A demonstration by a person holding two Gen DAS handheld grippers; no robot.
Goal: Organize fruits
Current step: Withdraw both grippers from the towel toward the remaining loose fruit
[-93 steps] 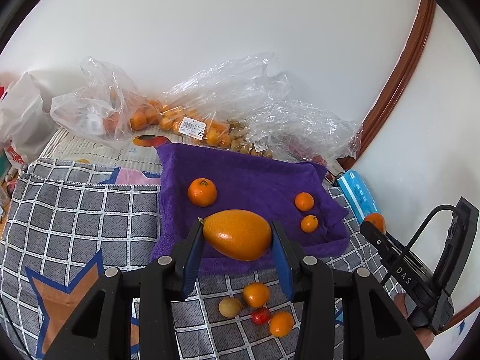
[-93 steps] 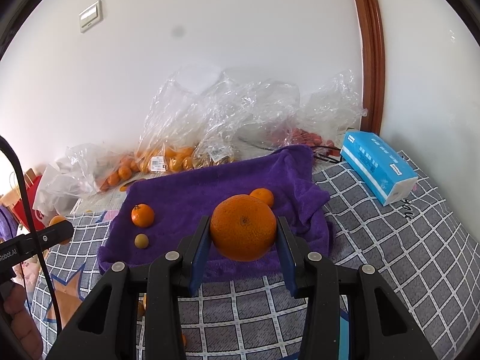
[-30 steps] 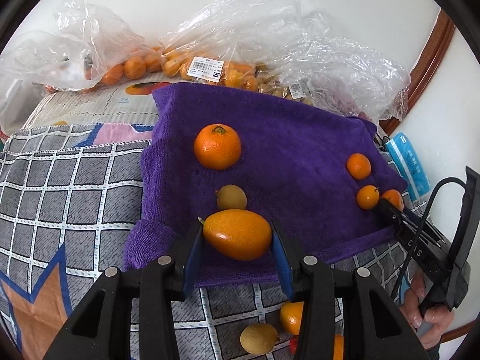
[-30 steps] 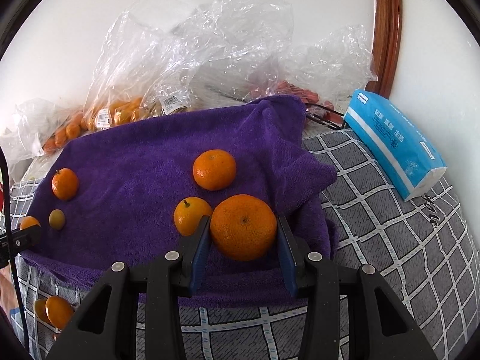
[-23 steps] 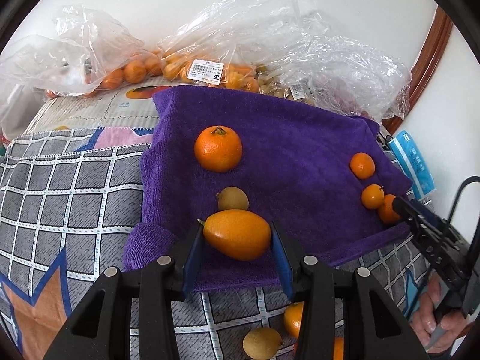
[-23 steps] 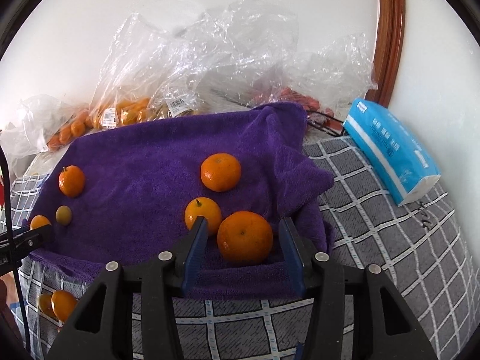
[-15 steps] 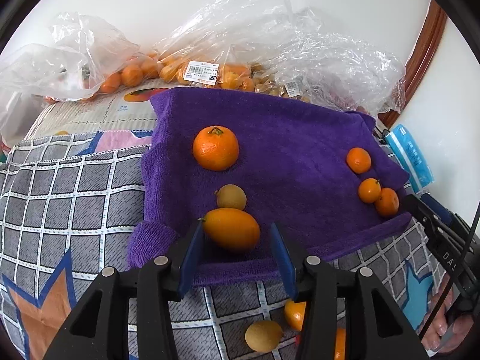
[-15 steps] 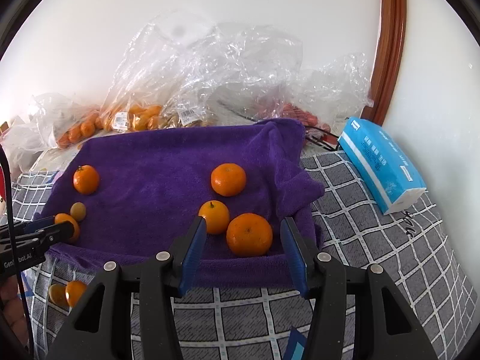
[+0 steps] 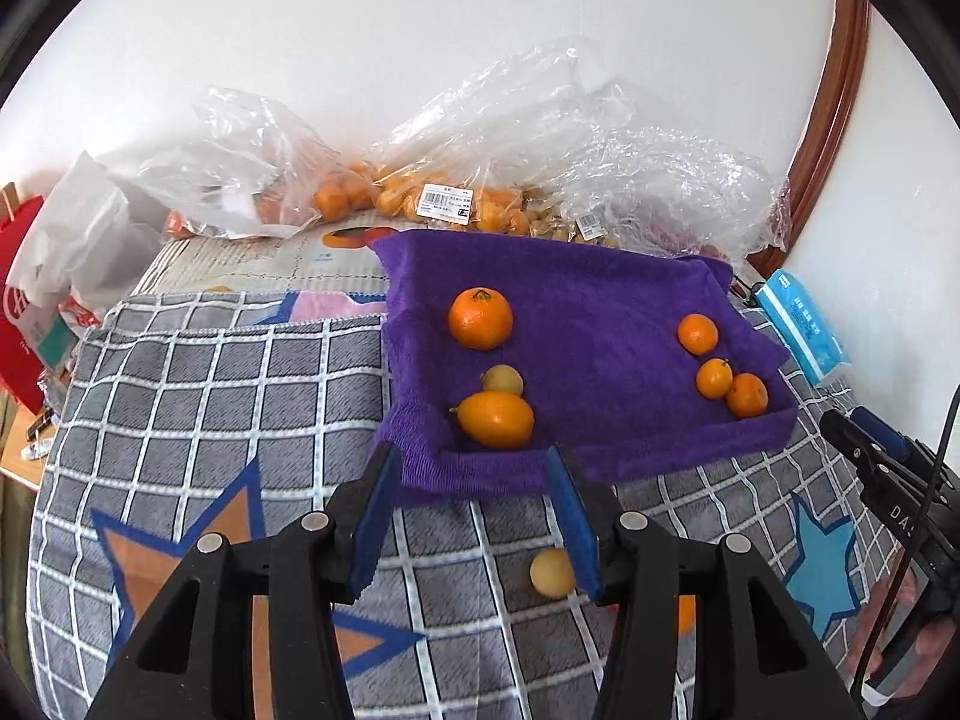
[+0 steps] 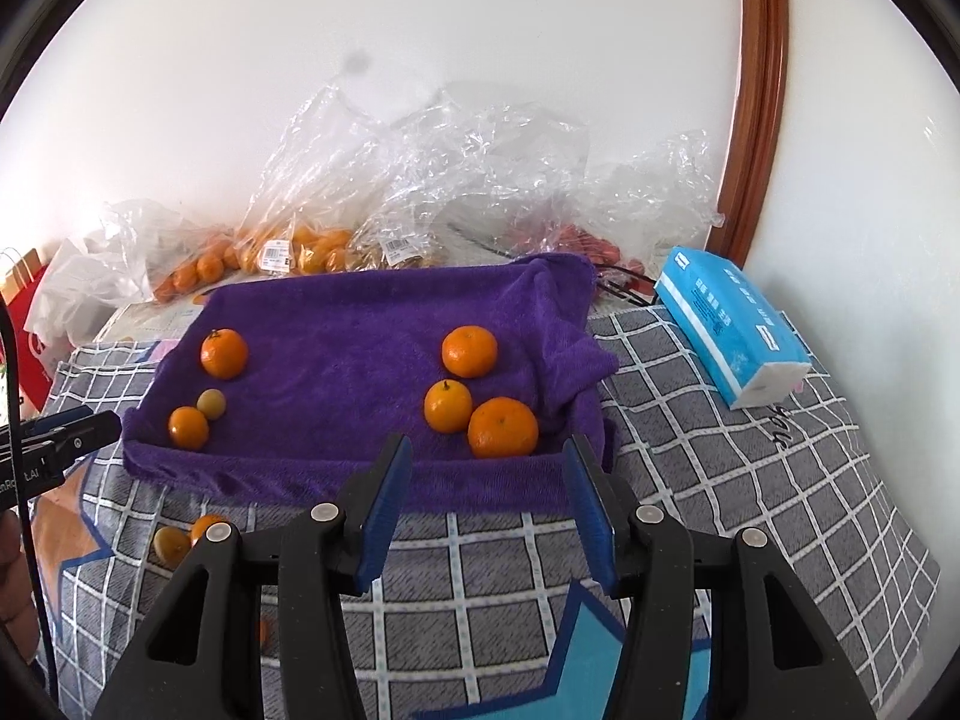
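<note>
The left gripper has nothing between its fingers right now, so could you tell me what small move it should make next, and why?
Probably lower the left gripper toward the pale yellow fruit on the checked cover. Its jaws, which have just been opening, are empty; the oval orange fruit already lies on the purple towel, while this one lies off it, just beside the gripper's right finger.

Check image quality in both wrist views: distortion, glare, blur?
Left wrist: heavy fisheye bowing, black corner vignette, purple towel sharp, soft daylight, faint shadows. Right wrist: door frame bows strongly, glare on plastic bags, dark smudge on the wall, no motion blur.
</note>
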